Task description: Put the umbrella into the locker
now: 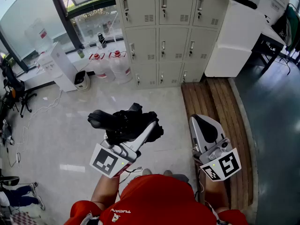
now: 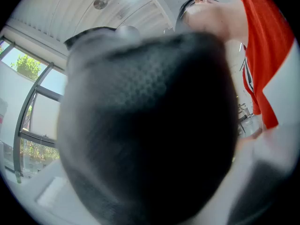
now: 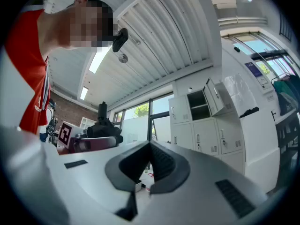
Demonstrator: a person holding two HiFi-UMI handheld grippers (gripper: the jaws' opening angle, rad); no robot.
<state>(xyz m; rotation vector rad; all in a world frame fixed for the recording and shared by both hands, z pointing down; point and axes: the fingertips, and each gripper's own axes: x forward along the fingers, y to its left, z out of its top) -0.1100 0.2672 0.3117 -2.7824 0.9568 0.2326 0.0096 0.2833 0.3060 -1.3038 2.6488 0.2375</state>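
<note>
The left gripper's (image 1: 140, 130) jaws stand partly apart, clamped on the black folded umbrella (image 1: 123, 121), which it holds above the pale floor (image 1: 56, 125). To the right, the right gripper (image 1: 200, 121) has its jaws pressed together with nothing between them. The grey lockers (image 1: 161, 32) stand far ahead, one upper door (image 3: 216, 97) open.

One black umbrella (image 1: 123, 121) shows, with two grippers: the left gripper (image 1: 146, 126) and the right gripper (image 1: 197, 119). The locker bank (image 1: 180, 32) shows nine doors (image 1: 140, 46) in the head view (three rows of three). There are two water jugs (image 1: 97, 67) (image 1: 120, 65) and one white dispenser (image 1: 62, 65).
</note>
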